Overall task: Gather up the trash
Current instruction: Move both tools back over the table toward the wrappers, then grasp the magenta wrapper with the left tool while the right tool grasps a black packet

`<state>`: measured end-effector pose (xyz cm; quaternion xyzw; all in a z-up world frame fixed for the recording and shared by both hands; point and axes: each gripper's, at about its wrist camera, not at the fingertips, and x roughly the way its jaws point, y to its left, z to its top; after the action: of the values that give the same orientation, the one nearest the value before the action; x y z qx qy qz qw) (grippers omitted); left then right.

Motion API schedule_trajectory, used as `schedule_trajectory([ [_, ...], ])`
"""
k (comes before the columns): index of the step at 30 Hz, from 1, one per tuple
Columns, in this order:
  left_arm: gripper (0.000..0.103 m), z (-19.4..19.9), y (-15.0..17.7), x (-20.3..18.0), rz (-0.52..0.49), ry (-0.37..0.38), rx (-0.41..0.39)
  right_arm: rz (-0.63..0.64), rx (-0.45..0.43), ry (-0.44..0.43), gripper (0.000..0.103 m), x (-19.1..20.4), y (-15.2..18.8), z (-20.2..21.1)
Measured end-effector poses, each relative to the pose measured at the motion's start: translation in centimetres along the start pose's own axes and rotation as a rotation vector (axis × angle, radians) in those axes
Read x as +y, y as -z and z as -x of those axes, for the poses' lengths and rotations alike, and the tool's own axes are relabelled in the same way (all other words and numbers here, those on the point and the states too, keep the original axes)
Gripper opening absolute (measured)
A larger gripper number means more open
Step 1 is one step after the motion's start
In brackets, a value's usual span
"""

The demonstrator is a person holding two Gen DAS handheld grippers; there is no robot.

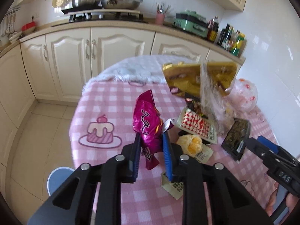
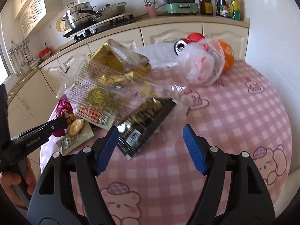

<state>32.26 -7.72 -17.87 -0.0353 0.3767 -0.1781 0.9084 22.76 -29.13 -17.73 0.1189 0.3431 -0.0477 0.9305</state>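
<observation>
Presently, two grippers are over one round bench [image 1: 105, 101] covered in a pink checked cloth.

Left to right in the left wrist view: one blue-rimmed bin [image 1: 56, 180] stands on the floor below the bench edge. The left gripper [image 1: 151, 140] has its two blue-padded fingers [image 1: 167, 155] drawn close, pressing on either side of one crinkled magenta foil snack bag [image 1: 148, 120], which stands upright between them; whether the bag's foot touches the cloth cannot be told. Just right of it lie one yellow crumpled lump [image 1: 190, 143] on a pale flat sachet [image 1: 203, 154], one red-and-white checked packet [image 1: 196, 124], and one black foil packet [image 1: 237, 136]. Behind these stand two gold wrappers [image 1: 187, 78] with a sheet of clear film [image 1: 208, 93] in front, and one clear plastic bag with orange contents [image 1: 243, 95] at far right.

In the right wrist view, the right gripper [image 2: 151, 133] has its two fingers [image 2: 195, 150] set wide apart and clasps nothing. The black foil packet [image 2: 146, 123] lies partly between the tips, touching or almost touching the left finger and clear of the right one. One orange round object [image 2: 227, 56] sits behind the clear bag [image 2: 200, 63]. A person's hand [image 2: 16, 183] holds the left gripper's handle at the left edge.
</observation>
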Motion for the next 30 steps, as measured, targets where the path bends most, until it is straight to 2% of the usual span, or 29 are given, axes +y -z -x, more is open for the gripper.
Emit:
schedule_trajectory([
  [3, 0.021, 1.9, 0.4, 0.2, 0.009, -0.008, -0.047, 0.016, -0.012, 0.031, 0.071, 1.1, -0.6, -0.2],
  [6, 0.021, 3.6, 0.7, 0.5, 0.006, -0.031, -0.089, 0.021, 0.024, 0.064, 0.071, 1.8, -1.4, -1.7],
  [9, 0.021, 5.0, 1.1, 0.8, 0.003, -0.039, -0.107, 0.038, 0.072, 0.133, 0.071, 2.4, -1.8, -3.5],
  [13, 0.021, 5.9, 1.6, 1.3, 0.004, -0.034, -0.106, 0.062, 0.115, 0.136, 0.069, 2.4, -2.0, -4.5],
  [14, 0.021, 6.1, 1.8, 1.3, 0.003, -0.032, -0.106, 0.076, 0.126, 0.141, 0.067, 2.3, -2.1, -4.7],
  [16, 0.022, 6.5, 2.1, 1.4, 0.003, -0.025, -0.108, 0.094, 0.123, 0.154, 0.049, 1.9, -2.1, -4.5],
  [17, 0.022, 6.7, 2.2, 1.4, 0.004, -0.022, -0.110, 0.098, 0.122, 0.145, 0.047, 1.6, -2.1, -4.3],
  [19, 0.022, 7.0, 2.4, 1.5, 0.007, -0.016, -0.113, 0.096, 0.105, 0.136, 0.035, 1.0, -1.9, -3.6],
  [25, 0.022, 8.4, 2.8, 1.1, 0.005, 0.002, -0.127, 0.091, 0.048, 0.087, 0.017, 0.2, -1.1, -1.0],
  [30, 0.022, 10.0, 3.1, 0.6, -0.005, 0.016, -0.150, 0.090, 0.013, 0.066, 0.014, 0.1, -0.4, 0.8],
])
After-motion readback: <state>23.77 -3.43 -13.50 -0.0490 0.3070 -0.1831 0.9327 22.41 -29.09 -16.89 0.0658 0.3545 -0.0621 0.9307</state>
